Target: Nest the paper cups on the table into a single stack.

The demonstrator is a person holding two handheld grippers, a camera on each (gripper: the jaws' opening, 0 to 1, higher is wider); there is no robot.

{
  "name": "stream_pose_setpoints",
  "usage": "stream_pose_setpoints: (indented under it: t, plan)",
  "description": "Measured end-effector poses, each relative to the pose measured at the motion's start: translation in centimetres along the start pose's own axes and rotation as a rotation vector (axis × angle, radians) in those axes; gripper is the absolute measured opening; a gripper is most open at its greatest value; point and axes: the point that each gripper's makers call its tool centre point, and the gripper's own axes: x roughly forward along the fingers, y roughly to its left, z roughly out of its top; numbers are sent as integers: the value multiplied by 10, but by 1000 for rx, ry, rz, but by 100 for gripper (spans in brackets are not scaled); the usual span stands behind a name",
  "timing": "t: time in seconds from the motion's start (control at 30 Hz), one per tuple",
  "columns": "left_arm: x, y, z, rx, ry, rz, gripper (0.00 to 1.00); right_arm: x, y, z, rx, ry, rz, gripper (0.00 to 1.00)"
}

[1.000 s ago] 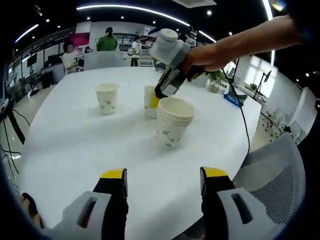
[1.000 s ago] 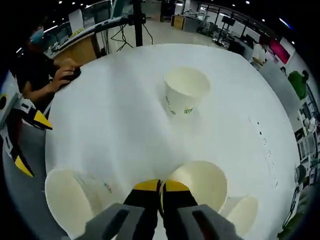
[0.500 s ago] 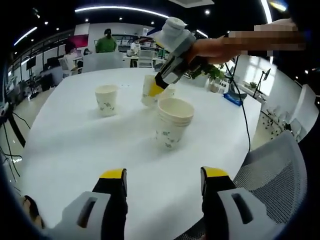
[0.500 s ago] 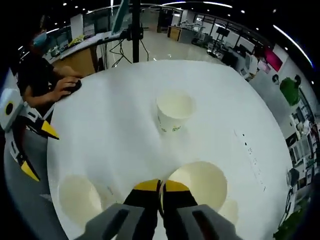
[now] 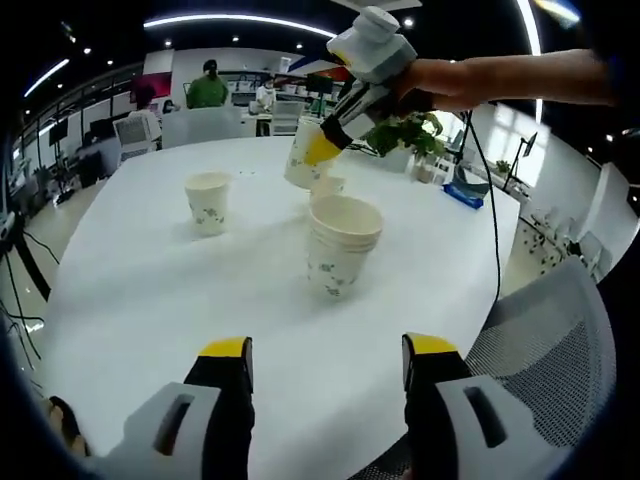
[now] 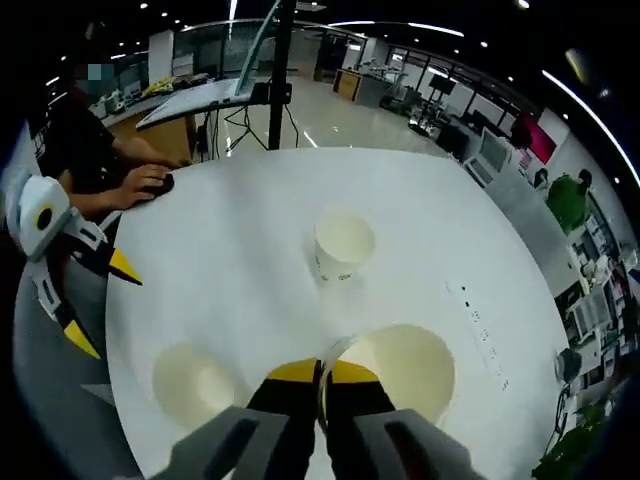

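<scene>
I see the round white desk (image 5: 150,300) carrying a stack of paper cups (image 5: 340,245) near its middle and a single paper cup (image 5: 207,200) toward its far edge. My right tool (image 6: 320,372) is clamped on the rim of a lifted paper cup (image 6: 400,365), held above the desk. My left tool (image 5: 325,350) has its jaws apart.

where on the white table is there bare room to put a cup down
Bare room: the white round table between the open left gripper and the stack of white paper cups, and left of the lone paper cup. Crowded: around the stack, where the right gripper holds a lifted paper cup.
</scene>
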Motion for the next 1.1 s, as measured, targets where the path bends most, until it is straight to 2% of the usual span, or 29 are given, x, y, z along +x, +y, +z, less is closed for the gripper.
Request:
stream_pose_setpoints:
  t: [0.37, 0.6, 0.8, 0.9, 1.1]
  plan:
    - [1, 1, -1, 3, -3, -8, 58, -25, 17, 8, -83, -24, 5, 0]
    - [3, 1, -3, 6, -1, -12, 59, -40, 41, 13, -119, -29, 39, 0]
    - [2, 0, -1, -6, -7, -13, 59, -49, 56, 11, -156, -21, 61, 0]
    - [1, -1, 0, -10, -10, -12, 58, -48, 67, 4, -207, 5, 67, 0]
    - [1, -2, 0, -14, -10, -15, 58, -50, 85, -5, -223, 13, 104, 0]
